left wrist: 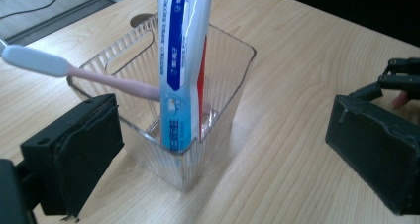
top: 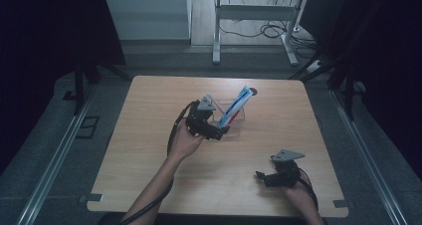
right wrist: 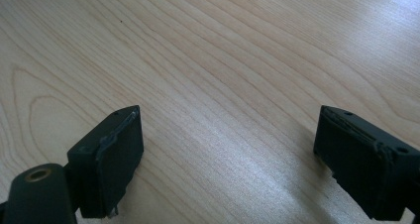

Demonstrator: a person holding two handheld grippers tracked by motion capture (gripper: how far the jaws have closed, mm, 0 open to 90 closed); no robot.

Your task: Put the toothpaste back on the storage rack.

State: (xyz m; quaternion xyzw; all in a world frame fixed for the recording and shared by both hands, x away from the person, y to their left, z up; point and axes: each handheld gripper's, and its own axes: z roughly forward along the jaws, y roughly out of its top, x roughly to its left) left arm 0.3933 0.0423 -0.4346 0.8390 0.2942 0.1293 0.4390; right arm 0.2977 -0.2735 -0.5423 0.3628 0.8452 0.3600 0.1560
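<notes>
So the clear ribbed plastic holder (left wrist: 218, 130) sits a bit back of the middle of the wooden bench (top: 149, 150), toward the far edge, and it's got a blue and white toothpaste tube (left wrist: 181, 60) standing in it, leaning slightly, plus a pink toothbrush (left wrist: 74, 73) with a white head tilted out over the rim. The left tool (top: 224, 130) is right up at the holder on its near side, spread wide open, with the holder between the two black pads but neither one touching it as far as I can see. The right tool (top: 260, 176) is well apart, down by the near right corner of the bench, also spread open with just bare wood between its pads.
</notes>
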